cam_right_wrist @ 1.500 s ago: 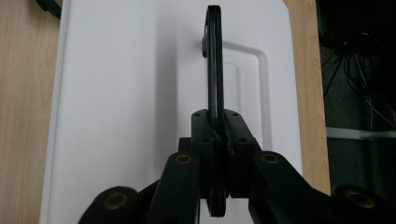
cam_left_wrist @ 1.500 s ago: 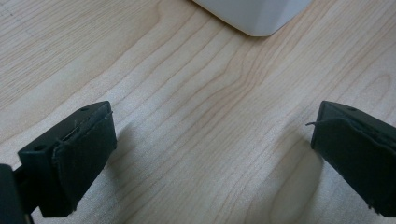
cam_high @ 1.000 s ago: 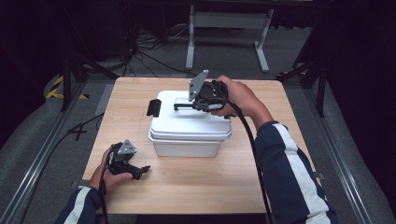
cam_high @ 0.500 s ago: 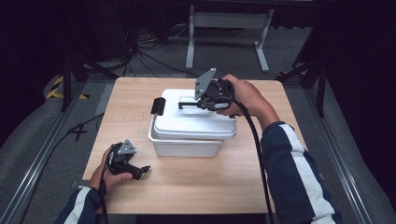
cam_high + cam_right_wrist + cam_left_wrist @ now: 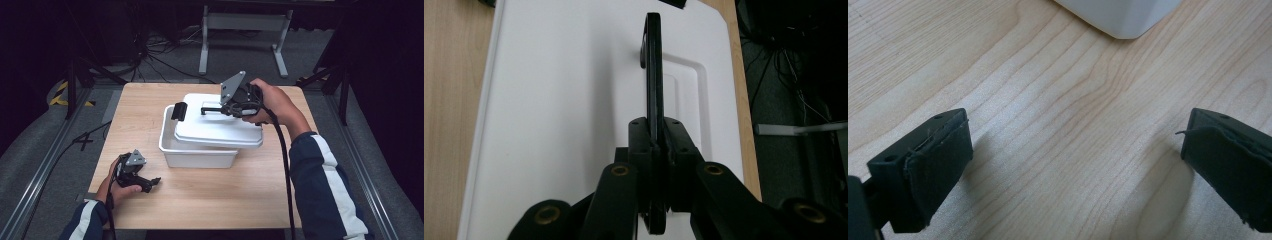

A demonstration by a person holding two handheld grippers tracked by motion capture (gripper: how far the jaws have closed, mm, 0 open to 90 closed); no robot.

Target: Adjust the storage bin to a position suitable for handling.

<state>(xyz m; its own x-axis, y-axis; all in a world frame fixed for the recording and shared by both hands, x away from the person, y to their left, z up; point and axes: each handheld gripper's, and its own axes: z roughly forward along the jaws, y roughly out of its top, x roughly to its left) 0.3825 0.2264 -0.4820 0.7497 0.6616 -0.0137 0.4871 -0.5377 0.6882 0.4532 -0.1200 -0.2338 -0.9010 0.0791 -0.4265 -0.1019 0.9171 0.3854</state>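
The white lid point(image 5: 216, 125) hung askew above its box point(image 5: 192, 150) mid-bench, right tongs point(image 5: 212, 108) clamped on its black handle point(image 5: 653, 65). Left tongs point(image 5: 150, 182) rested wide open, empty, near the front-left corner. Lifting level would likely avoid snagging.

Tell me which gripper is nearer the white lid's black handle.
Right. The right gripper is shut on the black handle, holding the white lid tilted above the white bin. The left gripper rests open on the table, well off to the bin's near-left.
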